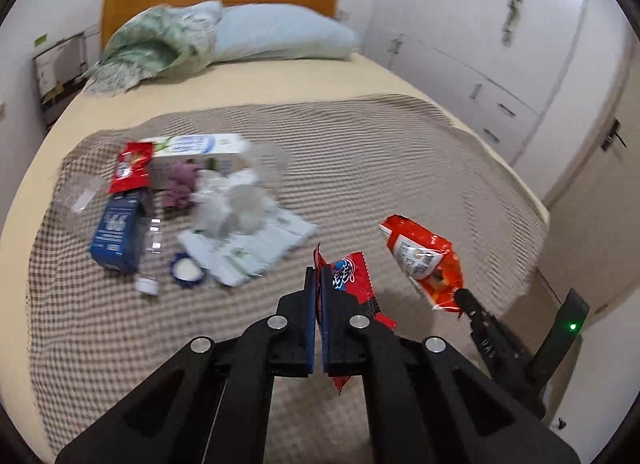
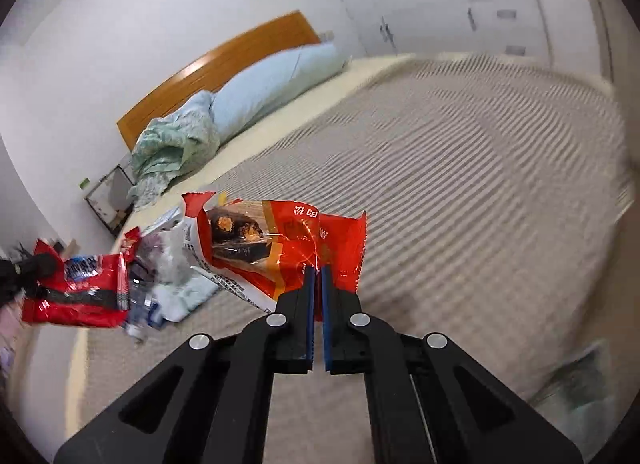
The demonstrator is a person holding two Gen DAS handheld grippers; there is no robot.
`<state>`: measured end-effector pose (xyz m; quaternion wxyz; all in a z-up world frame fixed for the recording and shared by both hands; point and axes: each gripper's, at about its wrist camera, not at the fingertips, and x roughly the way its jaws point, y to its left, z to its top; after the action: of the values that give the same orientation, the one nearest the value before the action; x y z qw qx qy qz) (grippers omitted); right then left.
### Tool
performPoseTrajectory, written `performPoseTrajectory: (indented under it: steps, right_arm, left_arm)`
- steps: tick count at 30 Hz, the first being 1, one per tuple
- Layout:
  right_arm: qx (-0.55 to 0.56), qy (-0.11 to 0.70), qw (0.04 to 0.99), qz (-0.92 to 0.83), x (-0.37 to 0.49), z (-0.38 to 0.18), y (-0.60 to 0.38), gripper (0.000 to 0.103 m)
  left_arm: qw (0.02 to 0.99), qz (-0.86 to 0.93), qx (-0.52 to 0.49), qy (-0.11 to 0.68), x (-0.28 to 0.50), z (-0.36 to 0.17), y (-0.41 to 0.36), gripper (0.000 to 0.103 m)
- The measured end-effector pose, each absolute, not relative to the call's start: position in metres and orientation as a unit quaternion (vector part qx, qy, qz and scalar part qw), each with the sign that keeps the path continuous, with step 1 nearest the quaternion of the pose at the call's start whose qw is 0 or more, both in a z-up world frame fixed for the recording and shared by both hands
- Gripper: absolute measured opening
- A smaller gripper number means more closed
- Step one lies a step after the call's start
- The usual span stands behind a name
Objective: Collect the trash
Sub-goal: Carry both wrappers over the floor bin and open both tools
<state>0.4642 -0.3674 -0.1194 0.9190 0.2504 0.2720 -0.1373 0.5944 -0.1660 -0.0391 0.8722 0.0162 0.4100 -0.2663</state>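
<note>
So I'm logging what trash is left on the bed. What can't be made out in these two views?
- Clear plastic heap, left wrist view: motion blur, so the pieces can't be counted.
- Red wrapper in the left gripper: the fingers cover its middle.
- Pile, right wrist view: blurred and partly hidden behind the orange snack bag.
- Greenish thing, lower right: smeared, unidentifiable.

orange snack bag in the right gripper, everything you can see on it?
The orange snack bag is glossy crinkled plastic film with serrated end seals, a white printed back panel and a clear window showing a dark bar inside. It looks sealed and full. The right gripper pinches one end, holding it off the bed; nothing else touches it.
</note>
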Motion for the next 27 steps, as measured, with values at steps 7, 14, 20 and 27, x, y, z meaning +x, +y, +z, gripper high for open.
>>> performPoseTrajectory:
  steps: [7, 14, 20, 27]
  right_arm:
    - [0.197, 0.294, 0.905, -0.236, 0.316, -0.118, -0.502, 0.003]
    - [0.206, 0.382, 0.854, -0.288, 0.197, -0.208, -0.567, 0.003]
    - [0.246, 0.452, 0.81, -0.28, 0.14, -0.306, -0.564, 0.003]
    - [0.29, 0.478, 0.779, -0.284, 0.1, -0.361, -0.56, 0.003]
  left_arm:
    - [0.829, -0.368, 0.041, 0.419, 0.485, -0.069, -0.28, 0.0]
    - [0.771, -0.39, 0.123, 0.488, 0.404, -0.166, -0.392, 0.0]
    - [0.704, -0.373, 0.205, 0.569, 0.371, -0.281, -0.459, 0.0]
    - [0.697, -0.333, 0.185, 0.607, 0.382, -0.401, -0.513, 0.015]
